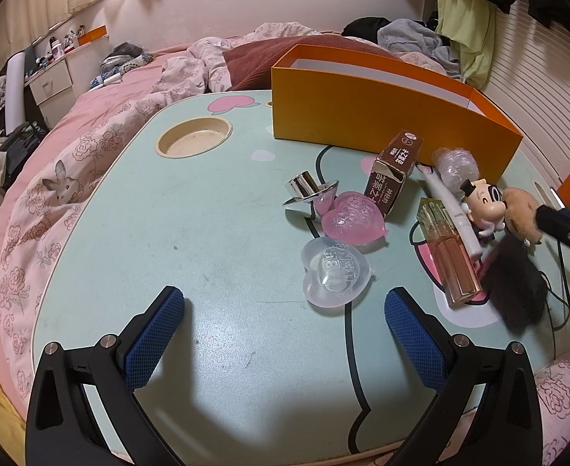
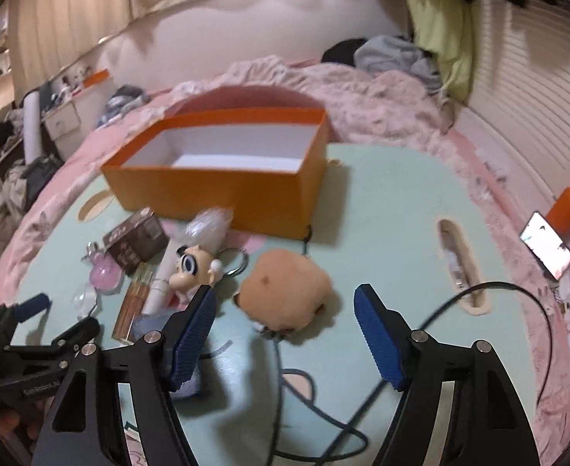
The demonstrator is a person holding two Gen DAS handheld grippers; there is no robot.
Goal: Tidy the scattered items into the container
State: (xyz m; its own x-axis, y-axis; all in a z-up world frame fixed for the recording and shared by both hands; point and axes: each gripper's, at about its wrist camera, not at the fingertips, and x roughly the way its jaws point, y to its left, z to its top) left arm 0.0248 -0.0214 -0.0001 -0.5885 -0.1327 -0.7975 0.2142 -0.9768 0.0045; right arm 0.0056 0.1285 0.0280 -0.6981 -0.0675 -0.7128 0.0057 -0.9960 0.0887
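Observation:
An empty orange box (image 1: 382, 112) (image 2: 222, 186) stands at the back of the mint lap table (image 1: 226, 233). In front of it lie a brown carton (image 1: 395, 171), a pink heart case (image 1: 352, 219), a clear heart case (image 1: 335, 273), a silver cap (image 1: 310, 190), a perfume bottle (image 1: 449, 252), a white tube (image 1: 453, 209), a cartoon figurine keychain (image 2: 195, 268) and a tan plush (image 2: 288, 291). My left gripper (image 1: 285, 310) is open and empty, just left of the clear heart. My right gripper (image 2: 285, 322) is open, its jaws either side of the plush and a little short of it.
A round cup recess (image 1: 195, 141) sits in the table's far left. A black cable (image 2: 479, 295) runs across the right side past a slot (image 2: 459, 264). A phone (image 2: 546, 248) and orange bottle (image 2: 566, 207) lie on the pink bedding right. Bedding surrounds the table.

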